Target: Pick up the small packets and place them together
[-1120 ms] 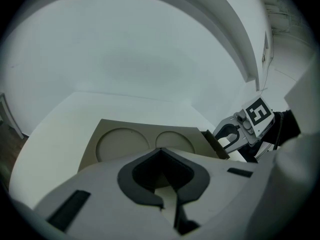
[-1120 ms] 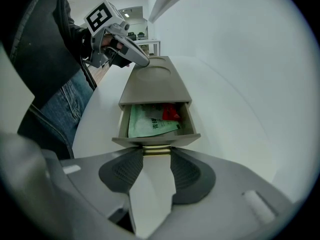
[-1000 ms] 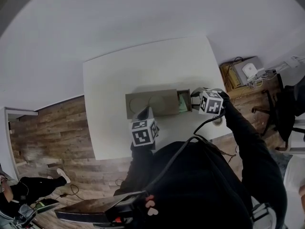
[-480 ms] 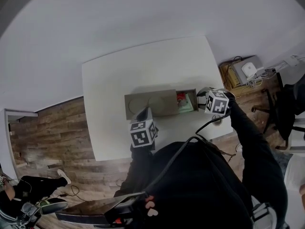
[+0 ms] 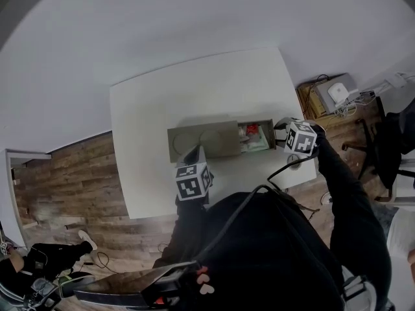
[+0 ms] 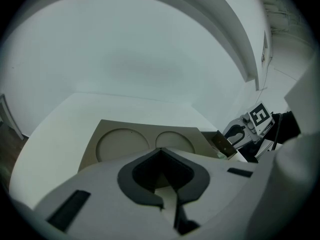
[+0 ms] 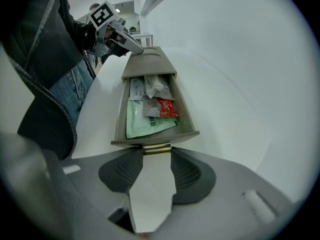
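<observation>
Right gripper (image 7: pixel 157 153) clamps the brass handle (image 7: pixel 156 147) of the beige plastic drawer (image 7: pixel 120 119), exposing small packets (image 7: pixel 151 105). Left gripper (image 6: pixel 161 154), jaws together, braces the beige box (image 6: pixel 122 144) steady.

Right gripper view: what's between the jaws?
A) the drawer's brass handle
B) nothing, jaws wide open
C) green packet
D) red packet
A: the right gripper is shut on the brass handle at the front of the open drawer, while the packets lie inside, untouched.
</observation>
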